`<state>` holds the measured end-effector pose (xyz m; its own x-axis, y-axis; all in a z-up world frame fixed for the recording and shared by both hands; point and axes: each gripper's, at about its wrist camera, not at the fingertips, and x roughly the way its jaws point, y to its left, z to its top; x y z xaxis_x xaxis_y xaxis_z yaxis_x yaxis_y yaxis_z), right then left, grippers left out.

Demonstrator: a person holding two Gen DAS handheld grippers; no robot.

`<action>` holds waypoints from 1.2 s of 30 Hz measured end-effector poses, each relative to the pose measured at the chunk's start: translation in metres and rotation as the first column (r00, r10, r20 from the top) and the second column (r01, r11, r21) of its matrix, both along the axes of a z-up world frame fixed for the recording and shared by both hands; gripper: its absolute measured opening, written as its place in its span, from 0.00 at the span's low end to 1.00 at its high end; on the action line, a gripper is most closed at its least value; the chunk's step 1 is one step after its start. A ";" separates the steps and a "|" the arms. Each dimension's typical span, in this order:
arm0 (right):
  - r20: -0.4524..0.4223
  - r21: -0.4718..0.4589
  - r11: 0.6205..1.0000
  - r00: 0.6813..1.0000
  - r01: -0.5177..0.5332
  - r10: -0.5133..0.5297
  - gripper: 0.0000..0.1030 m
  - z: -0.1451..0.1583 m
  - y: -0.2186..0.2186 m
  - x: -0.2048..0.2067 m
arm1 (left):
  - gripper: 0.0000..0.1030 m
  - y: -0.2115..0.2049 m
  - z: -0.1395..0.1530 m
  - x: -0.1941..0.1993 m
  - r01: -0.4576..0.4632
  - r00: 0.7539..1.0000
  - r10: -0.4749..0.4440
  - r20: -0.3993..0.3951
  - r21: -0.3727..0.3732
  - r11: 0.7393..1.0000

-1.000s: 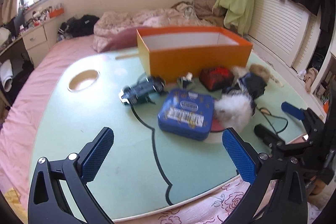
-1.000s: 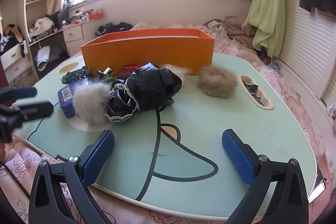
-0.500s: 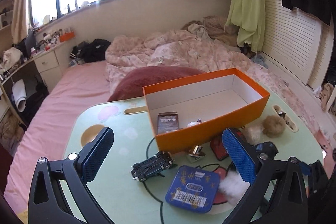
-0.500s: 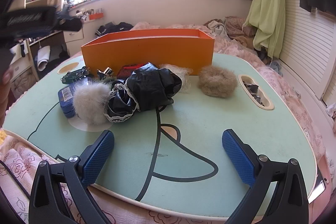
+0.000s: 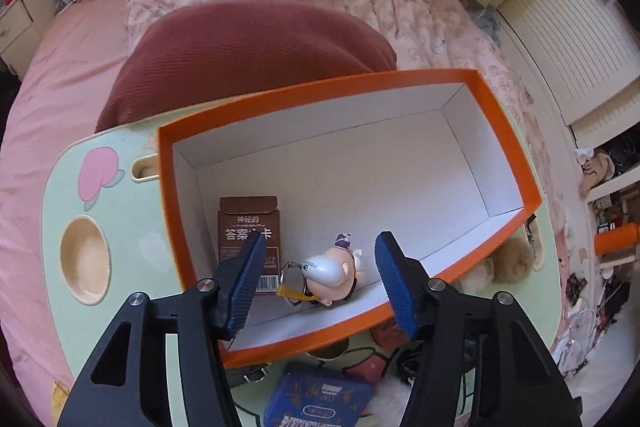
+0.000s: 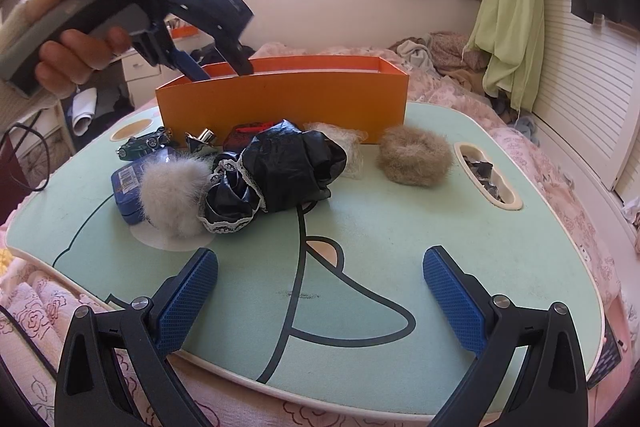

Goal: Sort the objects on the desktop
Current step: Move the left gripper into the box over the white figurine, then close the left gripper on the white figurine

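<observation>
My left gripper (image 5: pixel 318 277) over near-left corner of orange cardboard box (image 5: pixel 508 131), pointing steeply down, jaws closing, pads not touching. Small pale figurine keychain (image 5: pixel 334 269) lies on box floor between them, long axis roughly across jaw gap. Brown card pack (image 5: pixel 248 227) just left. My right gripper (image 6: pixel 320 297) wide, empty, well apart over table.

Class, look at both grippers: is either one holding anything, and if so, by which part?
Neither. The left gripper is closing above the orange box, framing the figurine keychain but apart from it. The right gripper is open over the table.
</observation>
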<state>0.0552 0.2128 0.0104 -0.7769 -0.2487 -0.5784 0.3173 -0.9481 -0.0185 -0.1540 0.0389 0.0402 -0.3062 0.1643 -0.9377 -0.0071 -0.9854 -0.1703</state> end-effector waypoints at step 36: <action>-0.004 -0.001 1.000 1.000 -0.006 0.006 1.00 0.004 -0.001 0.000 | 0.59 0.016 -0.026 -0.023 -0.049 0.963 0.031 0.270 0.061 0.997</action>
<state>0.0553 0.2119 0.0140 -0.7777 -0.2540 -0.5750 0.3229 -0.9463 -0.0188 -0.1766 0.0552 0.0138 -0.0525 0.2213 -0.9738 0.0865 -0.9704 -0.2253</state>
